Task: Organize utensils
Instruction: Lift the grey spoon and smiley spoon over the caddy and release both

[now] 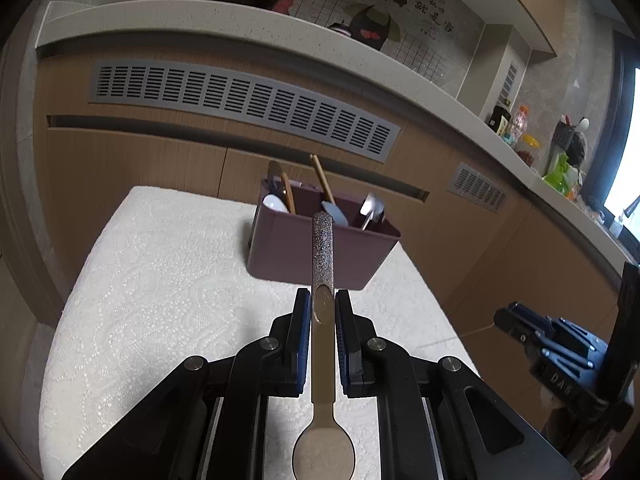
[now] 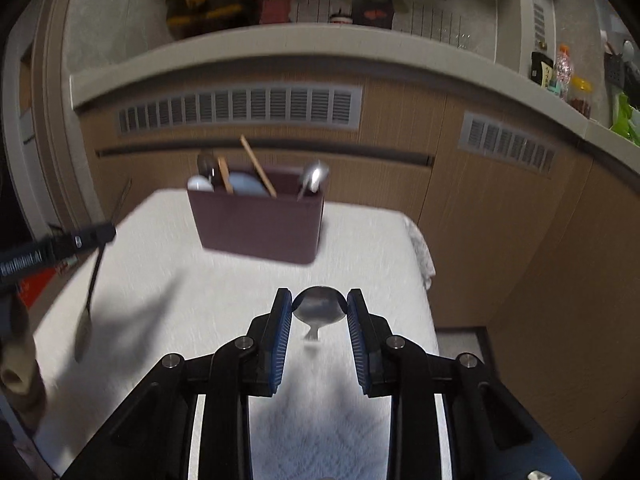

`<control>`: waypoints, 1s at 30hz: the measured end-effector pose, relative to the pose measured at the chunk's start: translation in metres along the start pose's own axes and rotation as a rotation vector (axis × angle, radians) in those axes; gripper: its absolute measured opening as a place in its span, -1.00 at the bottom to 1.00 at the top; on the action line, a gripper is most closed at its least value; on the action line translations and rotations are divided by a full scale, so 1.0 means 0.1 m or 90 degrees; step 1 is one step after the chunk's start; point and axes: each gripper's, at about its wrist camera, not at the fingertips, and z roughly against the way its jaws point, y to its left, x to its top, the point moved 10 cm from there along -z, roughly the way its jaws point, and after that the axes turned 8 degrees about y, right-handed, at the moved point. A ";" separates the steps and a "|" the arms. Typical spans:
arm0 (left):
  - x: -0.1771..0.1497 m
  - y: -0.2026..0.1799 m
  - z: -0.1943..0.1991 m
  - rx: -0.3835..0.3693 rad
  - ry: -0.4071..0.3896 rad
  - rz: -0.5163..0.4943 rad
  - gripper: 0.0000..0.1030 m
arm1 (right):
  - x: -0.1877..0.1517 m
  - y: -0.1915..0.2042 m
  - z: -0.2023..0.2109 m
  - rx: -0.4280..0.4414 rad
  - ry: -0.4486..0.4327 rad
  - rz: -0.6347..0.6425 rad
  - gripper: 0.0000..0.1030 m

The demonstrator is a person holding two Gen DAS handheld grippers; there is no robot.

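A speckled-handled spoon is pinched by its stem in the left gripper, handle toward twelve o'clock. A steel spoon's bowl is clamped between the right gripper pads. The maroon caddy is seen at twelve o'clock on the white cloth.

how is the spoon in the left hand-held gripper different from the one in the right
The left spoon is gold-toned with a speckled handle; the right spoon is plain silver. The left hand-held gripper clamps the left spoon by its handle, bowl toward the camera; the right hand-held gripper pinches the right spoon across its bowl. Both are held above the white cloth.
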 end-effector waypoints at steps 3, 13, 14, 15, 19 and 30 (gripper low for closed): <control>0.06 -0.06 0.04 0.003 -0.014 -0.010 -0.76 | 0.10 0.02 0.02 0.024 -0.002 -0.011 -0.50; 1.14 -0.43 0.24 0.036 -0.141 -0.101 -0.76 | 0.90 0.08 0.31 0.034 -0.084 0.039 -0.50; 1.28 -0.46 0.27 0.035 -0.161 -0.104 -0.76 | 1.03 0.08 0.36 0.035 -0.096 0.045 -0.50; 1.47 -0.51 0.30 0.031 -0.187 -0.107 -0.76 | 1.18 0.07 0.40 0.036 -0.105 0.049 -0.50; 1.99 -0.59 0.27 0.018 -0.242 -0.115 -0.76 | 1.65 0.00 0.39 0.044 -0.120 0.053 -0.49; 2.35 -0.29 -0.64 0.030 -0.234 -0.086 -0.76 | 1.92 -0.02 -0.42 0.067 -0.029 0.076 -0.49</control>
